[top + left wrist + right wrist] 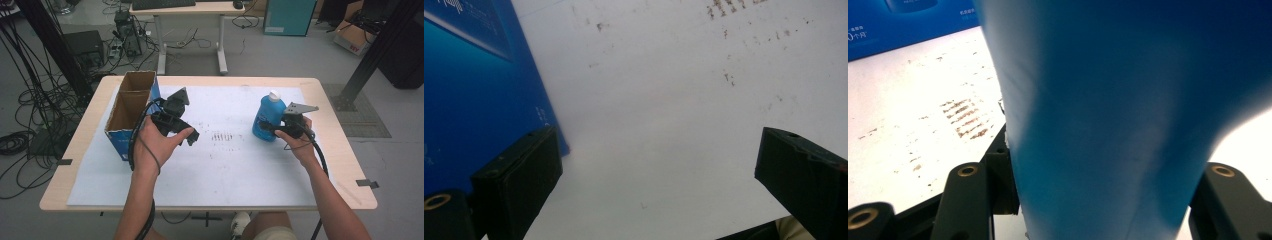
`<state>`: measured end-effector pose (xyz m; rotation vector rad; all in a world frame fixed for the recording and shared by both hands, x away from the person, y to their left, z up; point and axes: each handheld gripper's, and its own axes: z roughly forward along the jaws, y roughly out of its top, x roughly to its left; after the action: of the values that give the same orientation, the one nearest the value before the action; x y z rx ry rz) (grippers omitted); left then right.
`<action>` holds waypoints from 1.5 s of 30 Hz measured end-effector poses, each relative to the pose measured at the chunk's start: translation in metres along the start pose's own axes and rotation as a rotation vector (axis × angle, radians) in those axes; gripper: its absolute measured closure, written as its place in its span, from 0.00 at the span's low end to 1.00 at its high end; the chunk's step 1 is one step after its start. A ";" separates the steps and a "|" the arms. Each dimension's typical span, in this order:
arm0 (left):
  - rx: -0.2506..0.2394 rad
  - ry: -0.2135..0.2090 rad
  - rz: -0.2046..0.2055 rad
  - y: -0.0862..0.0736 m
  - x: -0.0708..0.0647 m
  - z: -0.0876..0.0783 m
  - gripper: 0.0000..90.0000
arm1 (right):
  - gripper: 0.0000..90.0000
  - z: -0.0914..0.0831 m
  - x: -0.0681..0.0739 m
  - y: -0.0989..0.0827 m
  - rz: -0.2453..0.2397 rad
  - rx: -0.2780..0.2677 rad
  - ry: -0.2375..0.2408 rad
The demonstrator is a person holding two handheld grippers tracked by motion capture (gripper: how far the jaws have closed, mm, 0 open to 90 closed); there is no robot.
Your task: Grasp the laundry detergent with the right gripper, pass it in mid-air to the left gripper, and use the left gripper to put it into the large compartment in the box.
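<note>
Blue plastic marks the bottle [268, 119], white-capped and upright on the right part of the white sheet [225, 170] that covers the wooden table [345, 165]; the right gripper [280, 126] has its black jaws pressed against the bottle's two sides, the blue body looming between them in the right gripper view. Well apart at the left, the left gripper [177, 131] hangs with jaws spread wide and nothing between them, just beside the open blue cardboard box [131, 107]; faint brown smudges [222, 136] dot the sheet between the two grippers.
</note>
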<state>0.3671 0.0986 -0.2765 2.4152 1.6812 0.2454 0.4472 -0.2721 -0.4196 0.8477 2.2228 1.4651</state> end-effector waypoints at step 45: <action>-0.006 -0.001 0.061 0.002 0.010 -0.020 0.06 | 0.48 -0.002 0.001 0.006 0.040 0.038 -0.024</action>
<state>0.3670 0.1090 -0.2561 2.4643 1.6049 0.2579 0.4473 -0.2711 -0.4134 0.9227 2.2352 1.4270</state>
